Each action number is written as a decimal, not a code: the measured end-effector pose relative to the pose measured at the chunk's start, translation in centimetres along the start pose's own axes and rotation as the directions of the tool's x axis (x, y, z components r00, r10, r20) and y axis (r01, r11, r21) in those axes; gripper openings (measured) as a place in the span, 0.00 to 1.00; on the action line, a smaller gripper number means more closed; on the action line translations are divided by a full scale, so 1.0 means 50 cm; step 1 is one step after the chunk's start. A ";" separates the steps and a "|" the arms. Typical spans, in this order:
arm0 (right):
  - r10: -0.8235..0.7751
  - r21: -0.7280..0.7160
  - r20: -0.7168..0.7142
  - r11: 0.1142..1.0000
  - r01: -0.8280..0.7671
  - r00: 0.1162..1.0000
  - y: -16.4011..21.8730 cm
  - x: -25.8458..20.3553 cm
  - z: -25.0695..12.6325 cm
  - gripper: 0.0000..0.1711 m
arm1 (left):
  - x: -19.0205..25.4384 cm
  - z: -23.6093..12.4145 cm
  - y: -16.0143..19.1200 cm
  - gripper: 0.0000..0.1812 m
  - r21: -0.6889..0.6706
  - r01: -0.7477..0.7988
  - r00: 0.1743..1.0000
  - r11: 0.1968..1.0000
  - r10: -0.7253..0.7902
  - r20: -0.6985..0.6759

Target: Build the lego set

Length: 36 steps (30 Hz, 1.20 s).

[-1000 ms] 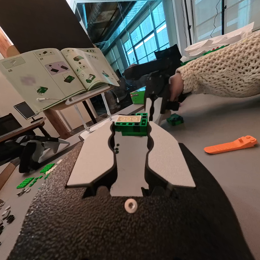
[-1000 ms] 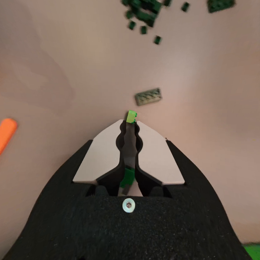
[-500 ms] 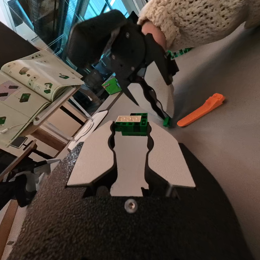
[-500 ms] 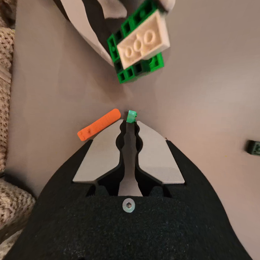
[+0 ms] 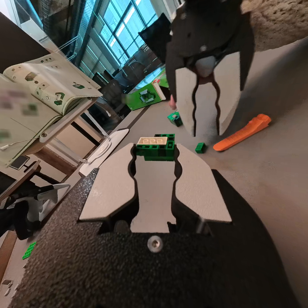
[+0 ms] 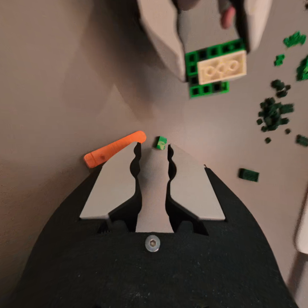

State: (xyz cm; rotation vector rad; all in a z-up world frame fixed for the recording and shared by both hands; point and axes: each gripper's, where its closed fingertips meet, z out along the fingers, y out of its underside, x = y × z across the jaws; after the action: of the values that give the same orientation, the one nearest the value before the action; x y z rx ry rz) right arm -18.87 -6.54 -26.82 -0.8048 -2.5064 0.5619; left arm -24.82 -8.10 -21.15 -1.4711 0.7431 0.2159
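While clamped between the left tongs (image 5: 155, 146), green-and-cream lego assembly (image 5: 155, 146) held above the grey surface (image 5: 250, 183). Right tongs (image 6: 153, 146) parted and empty, poised over a small green brick (image 6: 160, 142) lying beside the orange brick separator (image 6: 115, 149).

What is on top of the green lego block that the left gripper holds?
A cream plate with three round rings lies on the green lego block, which the left gripper holds. Green cells border the plate. What is beneath the plate stays hidden.
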 end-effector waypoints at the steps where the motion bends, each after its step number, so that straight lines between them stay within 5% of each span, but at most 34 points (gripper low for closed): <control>1: -0.065 -0.026 -0.038 0.998 0.064 0.997 0.003 -0.004 0.000 0.17 | 0.000 0.000 -0.001 0.24 0.002 0.003 1.000 1.000 -0.003 0.000; 6: -0.131 -0.072 -0.074 0.990 0.125 0.989 0.009 -0.005 0.011 0.15 | 0.004 0.001 0.001 0.24 -0.002 0.003 1.000 1.000 -0.003 -0.009; 17: 0.231 -0.068 0.033 0.971 -0.228 0.972 0.023 0.016 0.035 0.07 | 0.024 0.002 -0.002 0.24 -0.002 -0.050 0.998 0.999 0.050 -0.049; 25: 0.596 -0.020 0.371 0.772 -0.636 0.712 -0.014 -0.040 -0.006 0.06 | 0.046 -0.003 -0.026 0.24 0.046 -0.090 0.991 0.995 0.094 -0.093; 36: 0.667 -0.096 0.507 0.672 -0.734 0.545 -0.004 -0.090 -0.024 0.07 | 0.147 -0.009 -0.054 0.24 0.099 -0.092 0.931 0.991 0.121 -0.345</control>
State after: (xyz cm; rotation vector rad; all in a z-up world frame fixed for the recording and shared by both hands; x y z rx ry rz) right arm -15.01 -9.19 -27.04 -1.8550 -2.4380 1.3518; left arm -17.82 -11.07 -23.10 -1.4083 1.1093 0.0021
